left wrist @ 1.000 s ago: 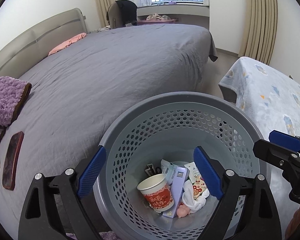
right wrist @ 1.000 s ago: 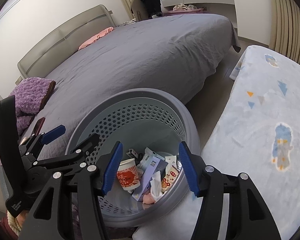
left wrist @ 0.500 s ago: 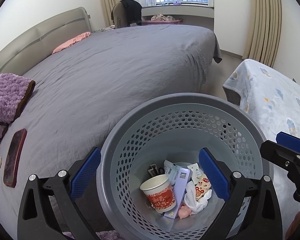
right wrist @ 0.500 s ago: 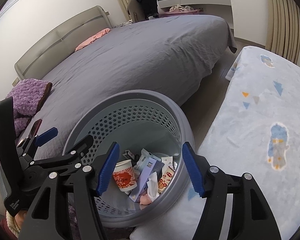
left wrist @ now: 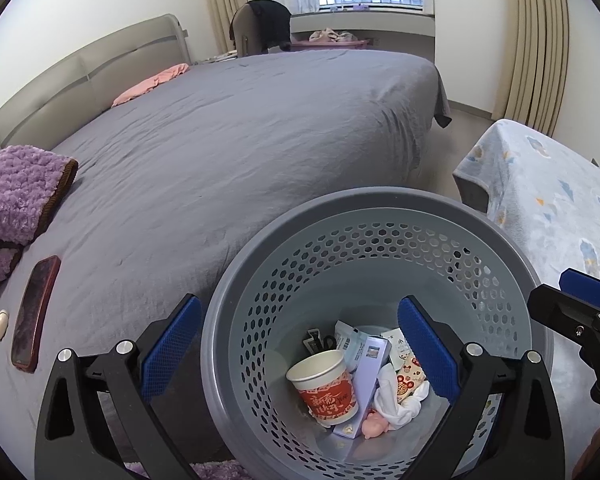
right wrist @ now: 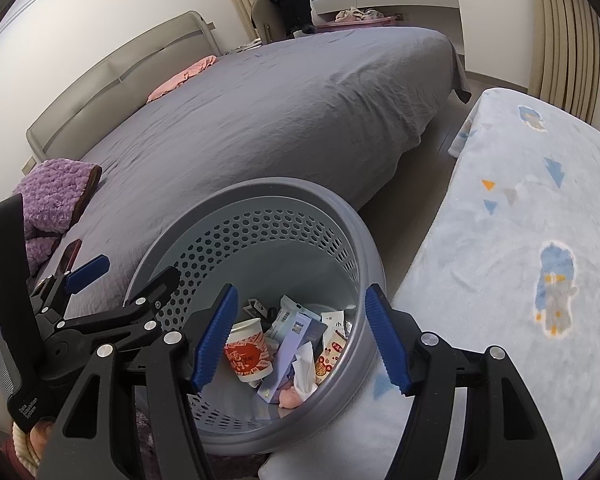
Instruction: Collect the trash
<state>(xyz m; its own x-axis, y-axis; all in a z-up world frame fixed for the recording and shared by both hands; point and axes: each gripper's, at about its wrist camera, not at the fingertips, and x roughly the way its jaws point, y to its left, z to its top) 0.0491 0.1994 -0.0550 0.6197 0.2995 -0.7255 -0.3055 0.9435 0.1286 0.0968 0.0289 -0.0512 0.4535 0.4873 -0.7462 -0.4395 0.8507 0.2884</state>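
Note:
A grey perforated trash basket (left wrist: 372, 208) stands on the floor beside the bed; it also shows in the right wrist view (right wrist: 260, 192). Inside lie a red-and-white paper cup (left wrist: 324, 384), a lilac box (left wrist: 364, 384), white tissue (left wrist: 396, 400), small packets and a pink lump (left wrist: 374, 426). My left gripper (left wrist: 300, 352) is open and empty above the basket's near rim. My right gripper (right wrist: 300, 340) is open and empty above the basket, and its tip shows at the right of the left wrist view (left wrist: 580, 304). The left gripper shows at the left of the right wrist view (right wrist: 112, 280).
A large bed with a grey sheet (left wrist: 240, 140) lies left of the basket. On it are a purple fleece (left wrist: 16, 188), a dark red phone (left wrist: 34, 312), a small white round object (left wrist: 0, 318) and a pink cloth (left wrist: 152, 84). A pale blue blanketed surface (right wrist: 520, 240) lies to the right.
Both grippers have drawn back and up from the basket a little, so the basket sits lower and smaller in view. Both stay open and empty.

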